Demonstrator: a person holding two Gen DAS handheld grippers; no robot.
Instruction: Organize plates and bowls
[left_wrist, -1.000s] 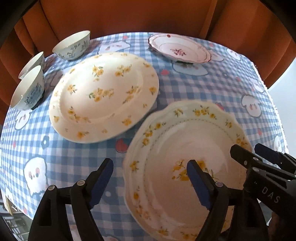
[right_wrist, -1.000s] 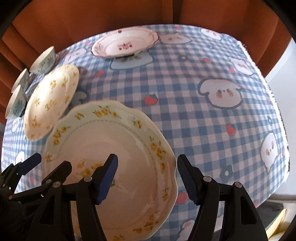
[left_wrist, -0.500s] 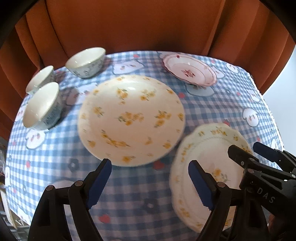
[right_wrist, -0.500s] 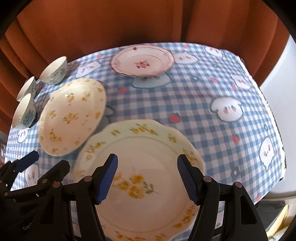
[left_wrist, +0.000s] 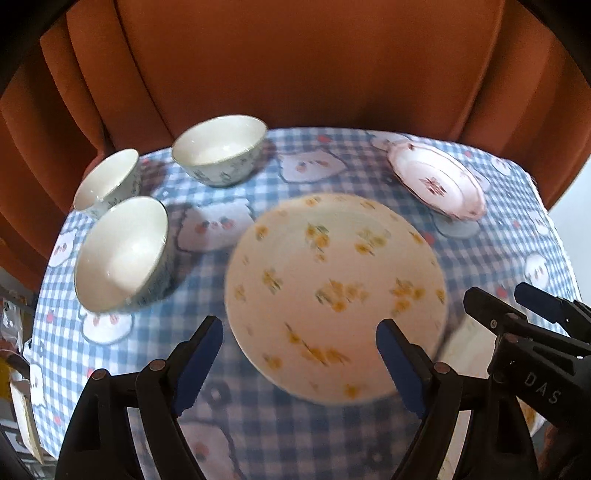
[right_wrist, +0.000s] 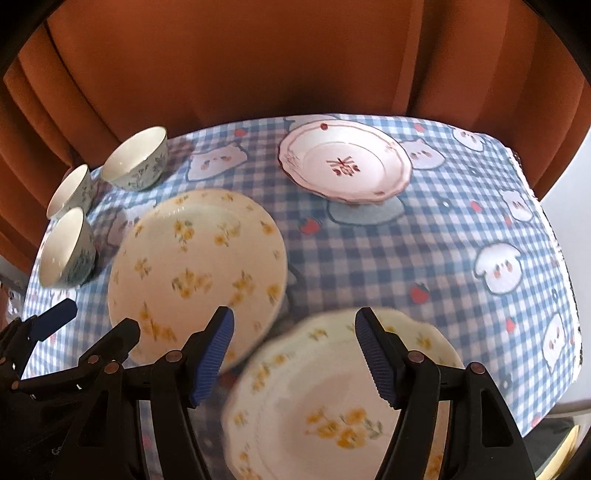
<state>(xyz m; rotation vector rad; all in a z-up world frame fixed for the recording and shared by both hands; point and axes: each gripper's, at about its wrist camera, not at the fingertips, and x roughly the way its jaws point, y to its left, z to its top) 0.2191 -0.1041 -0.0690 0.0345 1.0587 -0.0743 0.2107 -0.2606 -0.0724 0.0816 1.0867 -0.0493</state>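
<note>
The table (right_wrist: 461, 229) wears a blue checked cloth printed with white animal faces, and an orange curtain (right_wrist: 258, 55) hangs close behind its far edge. A round yellow-flowered plate (left_wrist: 336, 291) lies near the middle, blurred in the left wrist view. A scalloped yellow-flowered plate (right_wrist: 343, 402) lies toward the near edge, just right of the round one; whether their rims touch cannot be told. A pink-rimmed plate (right_wrist: 345, 164) sits near the far edge, well apart from both. Three bowls (left_wrist: 122, 253) stand upright in a cluster at the far left corner, none stacked.

The left gripper (left_wrist: 299, 363) hangs above the near rim of the round plate, jaws apart and empty. The right gripper (right_wrist: 295, 354) hangs above the scalloped plate, its jaws opening with nothing clamped between them. The two grippers are side by side, each showing at the edge of the other's view.
</note>
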